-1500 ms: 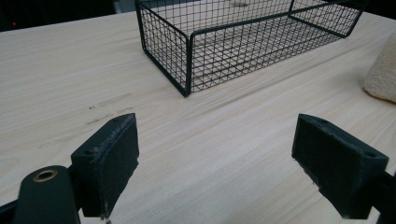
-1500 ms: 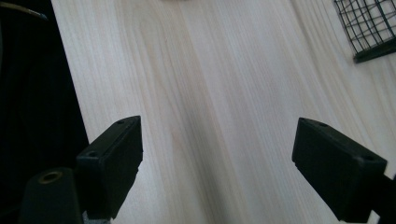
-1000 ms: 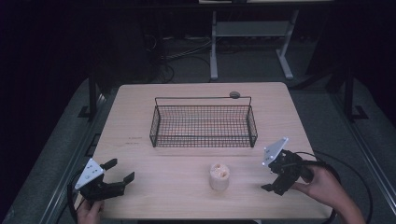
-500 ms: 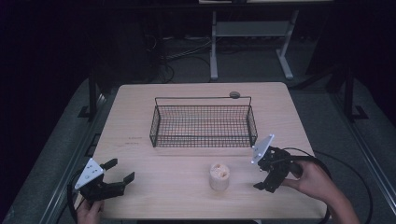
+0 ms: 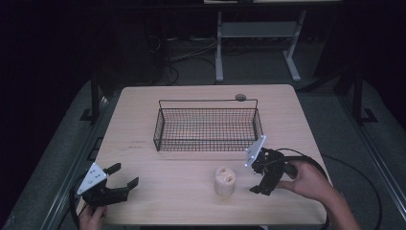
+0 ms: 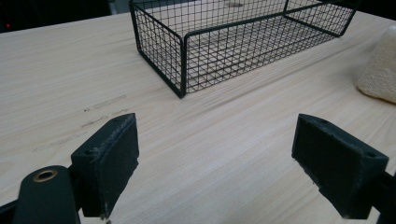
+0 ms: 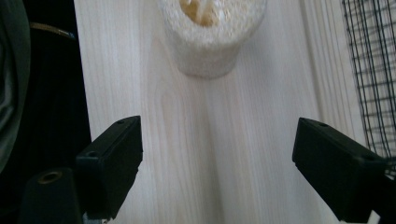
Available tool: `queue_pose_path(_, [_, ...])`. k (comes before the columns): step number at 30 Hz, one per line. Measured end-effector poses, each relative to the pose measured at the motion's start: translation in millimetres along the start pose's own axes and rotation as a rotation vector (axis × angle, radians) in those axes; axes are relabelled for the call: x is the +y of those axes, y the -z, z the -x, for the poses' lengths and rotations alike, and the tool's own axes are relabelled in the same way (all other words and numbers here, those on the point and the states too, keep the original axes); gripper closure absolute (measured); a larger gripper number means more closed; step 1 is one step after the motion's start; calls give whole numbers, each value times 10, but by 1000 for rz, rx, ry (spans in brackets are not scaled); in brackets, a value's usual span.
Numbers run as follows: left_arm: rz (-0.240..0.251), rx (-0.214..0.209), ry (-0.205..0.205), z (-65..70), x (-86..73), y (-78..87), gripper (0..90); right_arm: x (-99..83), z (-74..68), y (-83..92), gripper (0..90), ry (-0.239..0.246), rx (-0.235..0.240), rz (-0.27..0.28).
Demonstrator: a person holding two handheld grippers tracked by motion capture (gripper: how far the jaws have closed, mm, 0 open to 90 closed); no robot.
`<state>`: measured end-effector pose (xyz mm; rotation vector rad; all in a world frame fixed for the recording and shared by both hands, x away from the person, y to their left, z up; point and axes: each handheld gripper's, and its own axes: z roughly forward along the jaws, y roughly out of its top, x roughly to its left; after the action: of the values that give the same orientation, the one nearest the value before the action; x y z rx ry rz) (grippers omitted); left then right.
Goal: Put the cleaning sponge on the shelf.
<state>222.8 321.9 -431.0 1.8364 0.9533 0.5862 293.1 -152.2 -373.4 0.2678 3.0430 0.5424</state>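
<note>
A cream, porous cylinder (image 5: 225,180) like a loofah piece stands upright near the table's front middle. My right gripper (image 5: 254,178) is open just to its right, jaws pointing toward it with a small gap between. In the right gripper view the cylinder (image 7: 210,37) lies straight ahead between the lines of the open jaws (image 7: 217,144). A black wire basket (image 5: 207,125) sits empty behind it at the table's middle. At the front left corner my left gripper (image 5: 123,175) rests open and empty; its own view has the basket corner (image 6: 184,51) ahead and the cylinder (image 6: 380,65) at the right edge.
A small dark round object (image 5: 240,97) lies behind the basket near the far edge. The wooden table (image 5: 143,115) drops to dark floor on all sides, its front edge close to the cylinder. Cables trail from both grippers.
My right gripper has moved left and slightly forward from the table's right side to a spot close beside the cylinder. The left gripper has stayed still.
</note>
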Motion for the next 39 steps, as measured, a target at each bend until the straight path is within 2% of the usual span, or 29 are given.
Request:
queue_pose_path(18, [3, 0, -2, -8, 1, 8, 140, 380, 51, -189, 155, 32, 47, -3])
queue_pose_path(29, [10, 1, -2, -14, 6, 22, 141, 537, 52, -291, 157, 48, 67, -7])
queue_pose_path(39, [12, -1, -1, -8, 7, 22, 141, 632, 77, -394, 164, 45, 81, -39])
